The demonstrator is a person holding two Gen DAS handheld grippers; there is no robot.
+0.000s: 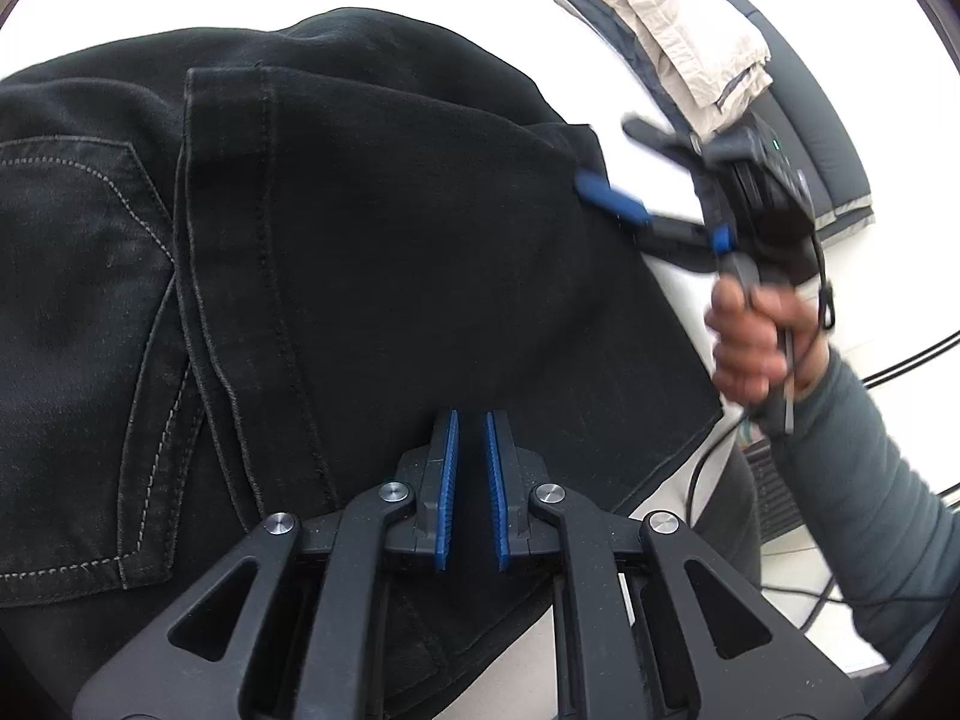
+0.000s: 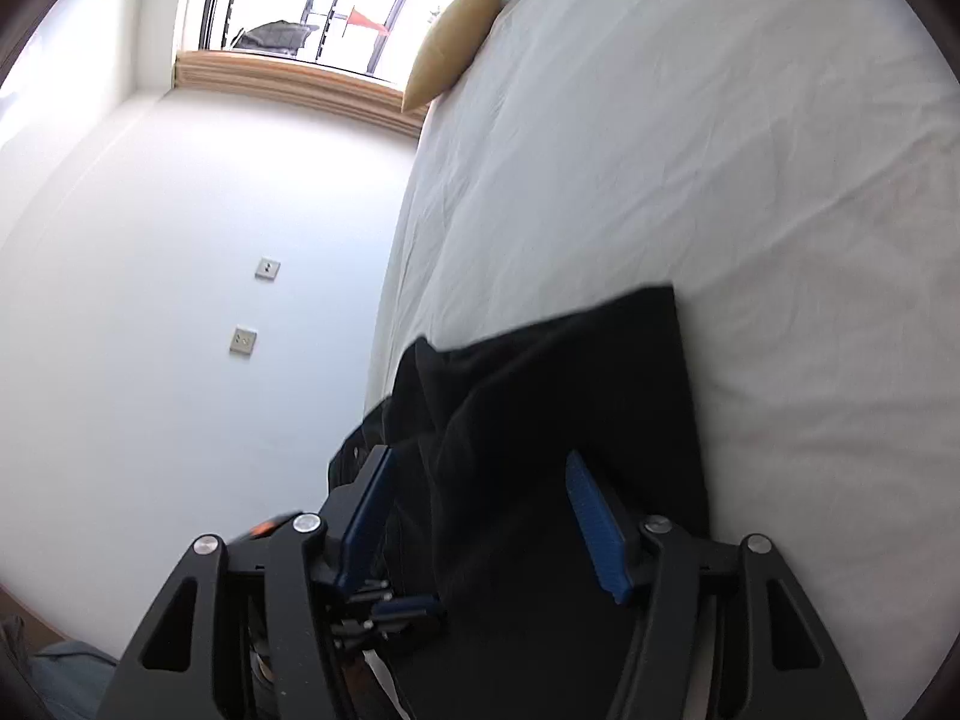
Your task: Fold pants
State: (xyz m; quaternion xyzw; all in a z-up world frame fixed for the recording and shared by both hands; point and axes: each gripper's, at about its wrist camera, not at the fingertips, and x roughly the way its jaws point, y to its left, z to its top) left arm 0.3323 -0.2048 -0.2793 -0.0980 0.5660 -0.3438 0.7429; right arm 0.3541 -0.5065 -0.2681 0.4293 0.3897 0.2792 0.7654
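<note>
While black denim pants (image 1: 372,252) lie folded, left hand-held gripper (image 1: 472,438) pressed together, right hand-held gripper (image 2: 480,504) spread.

Bare white bed (image 2: 690,150) lies open beyond the black pants (image 1: 390,210). A clothes pile (image 1: 678,30) sits near the pants' far corner. A pillow (image 2: 453,42) is well away at the bed's edge.

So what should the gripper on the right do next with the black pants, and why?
Probably close the right gripper on the folded edge of the black pants. Its jaws stand open with the dark cloth between them, not pinched, at the side of the pants near the white bed. The left gripper is shut over the near edge. A grip there would let it lift for the next fold.
</note>
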